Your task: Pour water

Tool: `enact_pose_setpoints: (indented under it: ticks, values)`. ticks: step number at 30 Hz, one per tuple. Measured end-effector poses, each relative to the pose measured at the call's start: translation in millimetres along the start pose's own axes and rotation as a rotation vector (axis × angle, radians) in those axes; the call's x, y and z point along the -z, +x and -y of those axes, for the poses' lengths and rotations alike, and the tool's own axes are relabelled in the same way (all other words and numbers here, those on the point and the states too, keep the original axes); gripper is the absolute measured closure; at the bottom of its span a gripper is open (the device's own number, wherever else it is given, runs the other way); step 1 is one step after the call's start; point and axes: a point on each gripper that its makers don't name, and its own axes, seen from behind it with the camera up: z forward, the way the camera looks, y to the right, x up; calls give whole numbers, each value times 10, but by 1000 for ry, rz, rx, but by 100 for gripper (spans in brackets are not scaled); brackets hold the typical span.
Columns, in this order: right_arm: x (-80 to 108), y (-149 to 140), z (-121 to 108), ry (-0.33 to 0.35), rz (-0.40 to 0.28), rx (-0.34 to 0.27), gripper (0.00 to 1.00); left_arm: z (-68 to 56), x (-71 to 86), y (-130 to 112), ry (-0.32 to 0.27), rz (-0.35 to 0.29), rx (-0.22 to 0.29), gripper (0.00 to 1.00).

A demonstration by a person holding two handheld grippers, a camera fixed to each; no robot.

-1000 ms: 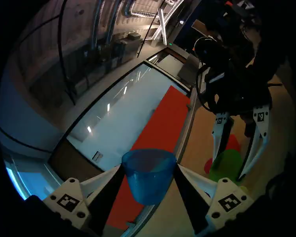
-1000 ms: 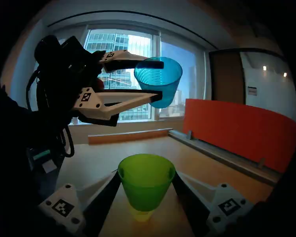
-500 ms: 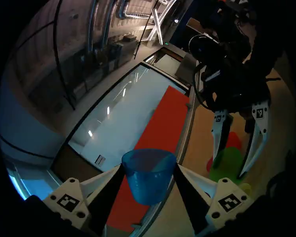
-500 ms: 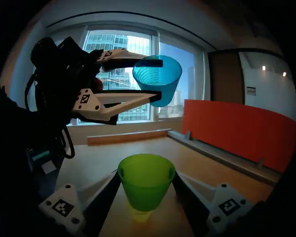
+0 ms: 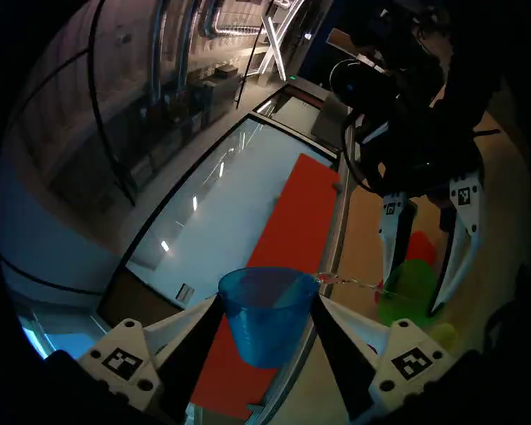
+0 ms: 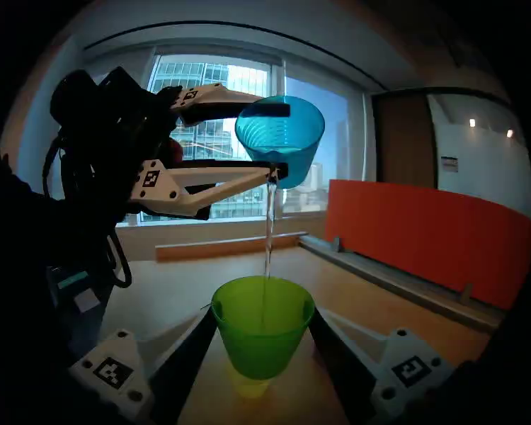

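water falls in a thin, clear thread from the lip of a translucent blue plastic cup into a translucent green plastic cup directly below it. the blue cup, a tapered tumbler with faint rings moulded into its wall, is tipped toward the right gripper. it is clamped between the two white fingers of the left gripper, which press on its opposite sides. the green cup, smooth, tapered and upright, sits between the right gripper's fingers, both touching its wall, low in front of that gripper's camera. whether it rests on the table cannot be told. in the left gripper view the stream arcs from the blue cup's rim toward the green cup ahead. the pale finger mounts carry square black-and-white markers. beneath the right gripper lies a matte wooden table. to its right stands a flat orange partition, and straight ahead a large glass window.
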Motion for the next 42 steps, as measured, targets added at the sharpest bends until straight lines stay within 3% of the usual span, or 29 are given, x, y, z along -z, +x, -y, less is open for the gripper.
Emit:
enact_pose_setpoints:
  ticks: [42]
  values:
    - [13,62,-16,-6,-10,10,9,39,8,100,7,0,-113,14]
